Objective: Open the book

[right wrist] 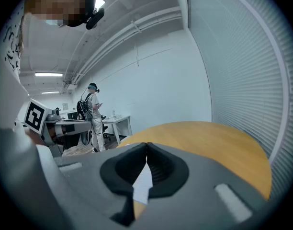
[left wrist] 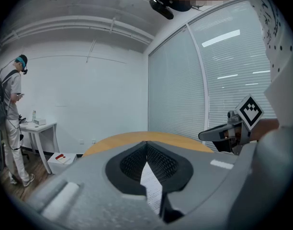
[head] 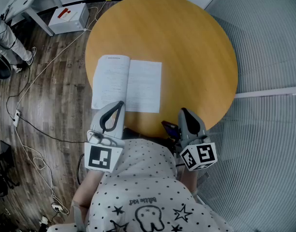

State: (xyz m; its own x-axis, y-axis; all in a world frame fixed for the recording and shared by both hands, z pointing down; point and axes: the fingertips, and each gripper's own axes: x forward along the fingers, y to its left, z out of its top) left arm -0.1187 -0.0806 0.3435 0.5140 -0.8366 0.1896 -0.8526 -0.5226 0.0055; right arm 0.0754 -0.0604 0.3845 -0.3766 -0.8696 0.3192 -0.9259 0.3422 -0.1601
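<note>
Spotted the book (head: 127, 83) lying open and flat, pages up, on the left part of the round wooden counter (head: 186, 42), with its near edge close to the counter's rim. Had the left gripper (head: 121, 102) with jaws pressed together on nothing, tip over the near edge of the left page by the spine; touching or not, couldn't tell. Had the right gripper (head: 182, 109) closed tight and empty as well, at the counter's near rim, right of the book and apart from it, with a white box (head: 69, 16) down on the wooden floor (head: 51, 95) beyond.
</note>
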